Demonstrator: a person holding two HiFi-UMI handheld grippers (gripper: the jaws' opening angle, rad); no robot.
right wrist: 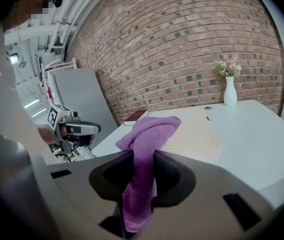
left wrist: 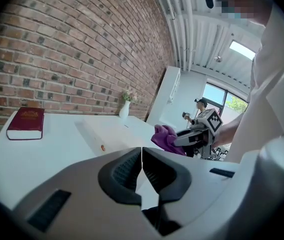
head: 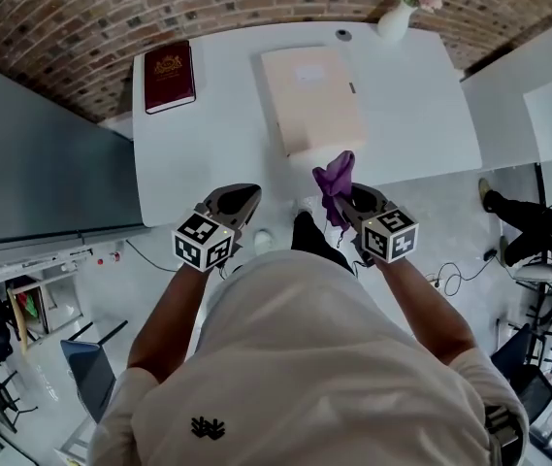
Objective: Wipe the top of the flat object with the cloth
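Pinching the purple cloth (right wrist: 149, 134), the right gripper (right wrist: 142, 160) has its jaws pressed on a fold that bunches above them and hangs below. Its own view shows this grip straight on, while the head view shows only the cloth heaped at the gripper's tip. The left gripper (left wrist: 142, 166) has its jaws pressed together with nothing between them, which only its own view makes plain. The board (head: 312, 100), flat and pale beige, lies on the white table (head: 217, 153) straight ahead of the right gripper, and ahead and to the right of the left one. In the head view the cloth overlaps the board's near edge, but no view shows whether the two touch. Both grippers are held side by side at the table's near edge, with the wearer's arms and torso filling the head view below them. A dark red book (head: 169, 76) lies far ahead and to the left of the left gripper, off the board. A white vase (head: 395, 19) of flowers stands past the board's far end. Only the left gripper view shows a small orange spot (left wrist: 102, 147) on the board's side and a person (left wrist: 200, 109) standing beyond the right gripper.
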